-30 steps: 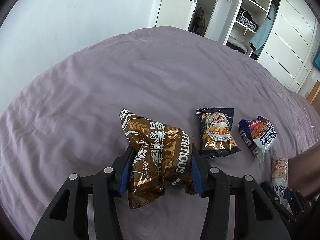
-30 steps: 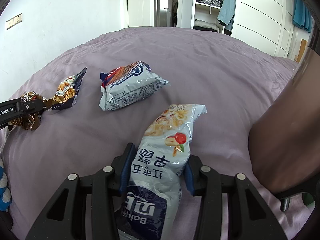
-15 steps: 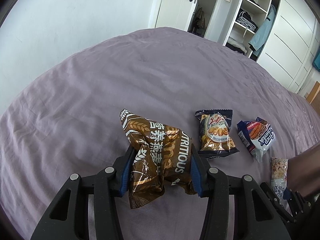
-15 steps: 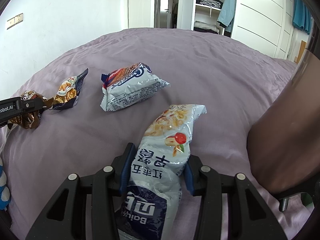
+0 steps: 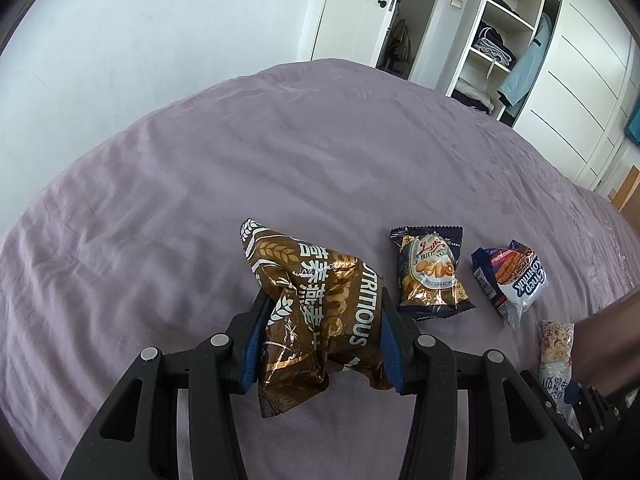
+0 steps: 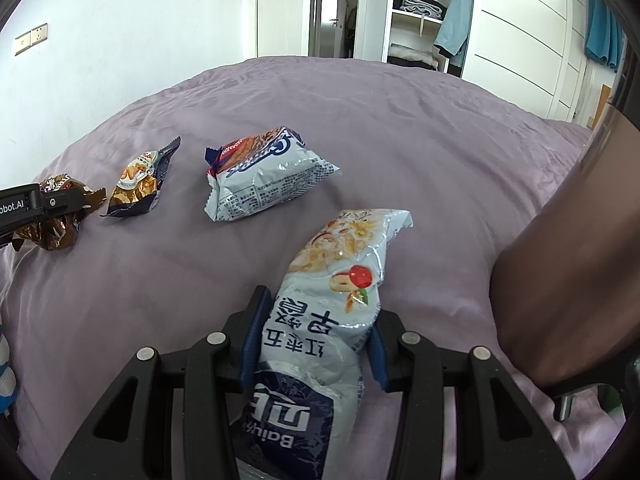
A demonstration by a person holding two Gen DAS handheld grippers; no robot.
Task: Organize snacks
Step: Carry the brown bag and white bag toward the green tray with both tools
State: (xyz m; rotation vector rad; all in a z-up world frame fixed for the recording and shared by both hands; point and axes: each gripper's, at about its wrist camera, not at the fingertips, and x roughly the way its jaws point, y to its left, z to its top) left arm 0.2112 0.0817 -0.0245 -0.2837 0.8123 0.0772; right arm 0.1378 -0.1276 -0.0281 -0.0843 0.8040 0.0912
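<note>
— So, what is each gripper holding?

— The left gripper (image 5: 322, 330) is clamped on a crumpled brown snack bag (image 5: 316, 304), its blue pads pressed into both sides. The right gripper (image 6: 316, 334) is closed around a pale grey-white cereal packet (image 6: 332, 320), which sticks out forward over the purple bedspread (image 6: 400, 128).

— And the other snacks?

— Two lie on the bedspread between the grippers. A dark blue biscuit packet (image 5: 430, 272) sits just beside the brown bag, and a blue-and-silver wafer packet (image 5: 514, 278) lies near it, apart. Beyond the bed stands an open wardrobe (image 5: 492, 40).
</note>
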